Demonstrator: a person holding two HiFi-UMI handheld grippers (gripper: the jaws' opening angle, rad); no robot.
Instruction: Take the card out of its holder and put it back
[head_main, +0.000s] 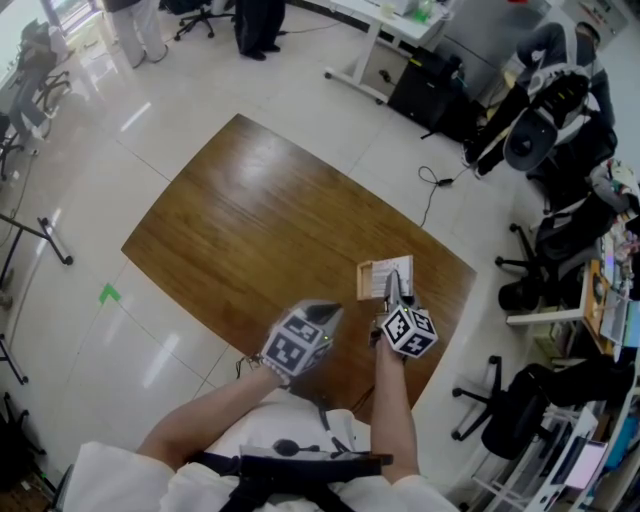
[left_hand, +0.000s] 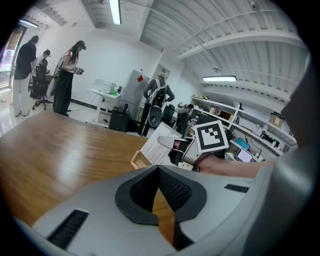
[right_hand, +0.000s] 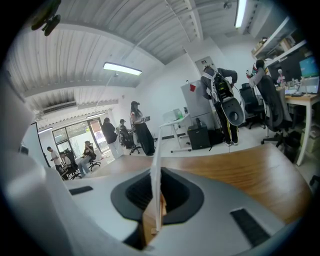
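Note:
On the brown wooden table (head_main: 250, 230), near its right corner, stands a small wooden card holder (head_main: 368, 282) with a white printed card (head_main: 384, 272) upright at it. My right gripper (head_main: 392, 287) is shut on the card's near edge. In the right gripper view the card (right_hand: 156, 165) runs edge-on between the pads. From the left gripper view I see the card (left_hand: 159, 144) leaning over the holder (left_hand: 138, 159); whether its lower edge sits in the slot is hidden. My left gripper (head_main: 328, 310) hovers left of the holder, shut and holding nothing (left_hand: 159, 172).
The holder sits close to the table's right edge (head_main: 455, 262). Office chairs (head_main: 535, 260) and cluttered desks crowd the floor on the right. A black cable (head_main: 432, 190) lies beyond the far edge. People stand far off (left_hand: 65, 77).

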